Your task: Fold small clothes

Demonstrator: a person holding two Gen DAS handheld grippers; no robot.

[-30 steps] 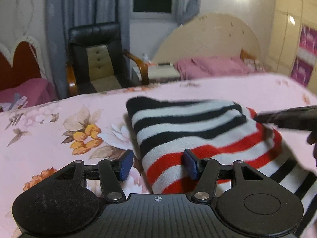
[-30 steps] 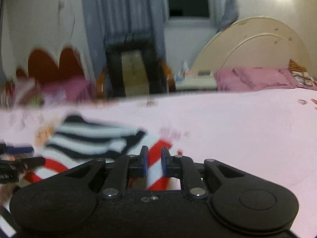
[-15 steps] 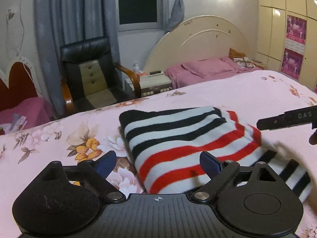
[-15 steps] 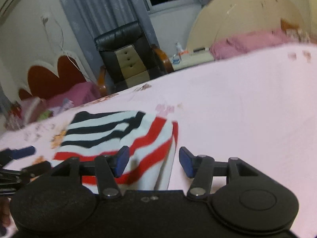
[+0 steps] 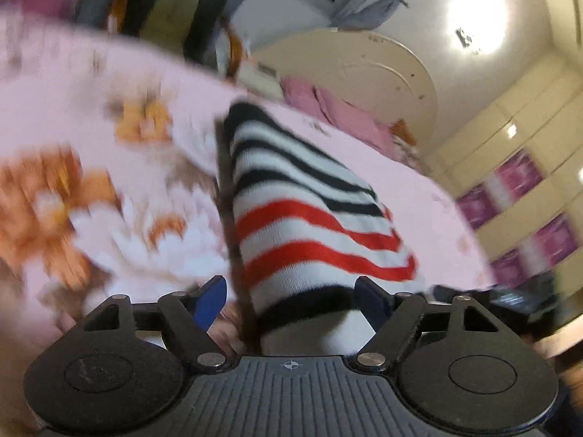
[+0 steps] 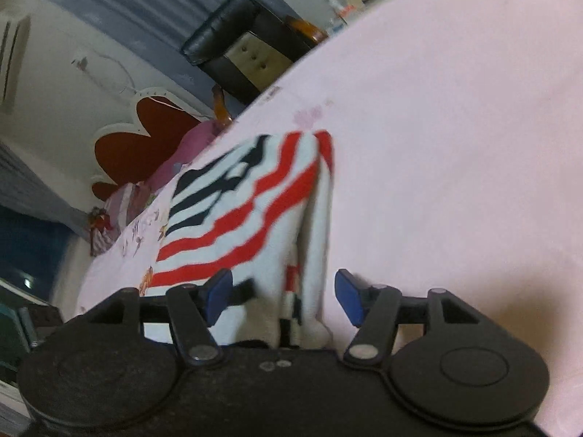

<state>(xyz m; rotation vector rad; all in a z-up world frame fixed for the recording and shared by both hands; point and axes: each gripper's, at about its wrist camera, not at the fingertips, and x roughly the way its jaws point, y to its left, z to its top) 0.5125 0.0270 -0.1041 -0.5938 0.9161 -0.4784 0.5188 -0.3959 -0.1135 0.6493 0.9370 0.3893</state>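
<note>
Striped garment [image 5: 309, 225] folded on bed | L tool [image 5: 291, 296] tilted, spread | R tool [image 6: 282, 293] tilted, spread

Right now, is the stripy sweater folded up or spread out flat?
Folded. The sweater lies as a compact bundle on the bed, and the right wrist view shows doubled layers at its near edge.

One striped garment [image 5: 313, 218] is being seen on one pink floral bedspread [image 5: 91, 189]. Two grippers are being counted: the left gripper [image 5: 291, 298] and the right gripper [image 6: 282, 291], each being shown with two blue pads, spread apart. One black chair [image 6: 240, 54] is being recorded, along with one round cream headboard [image 5: 364, 69] and one red scalloped headboard [image 6: 145, 138]. One ceiling light [image 5: 477, 22] is being noted. Posters are being left uncounted, blurred.
</note>
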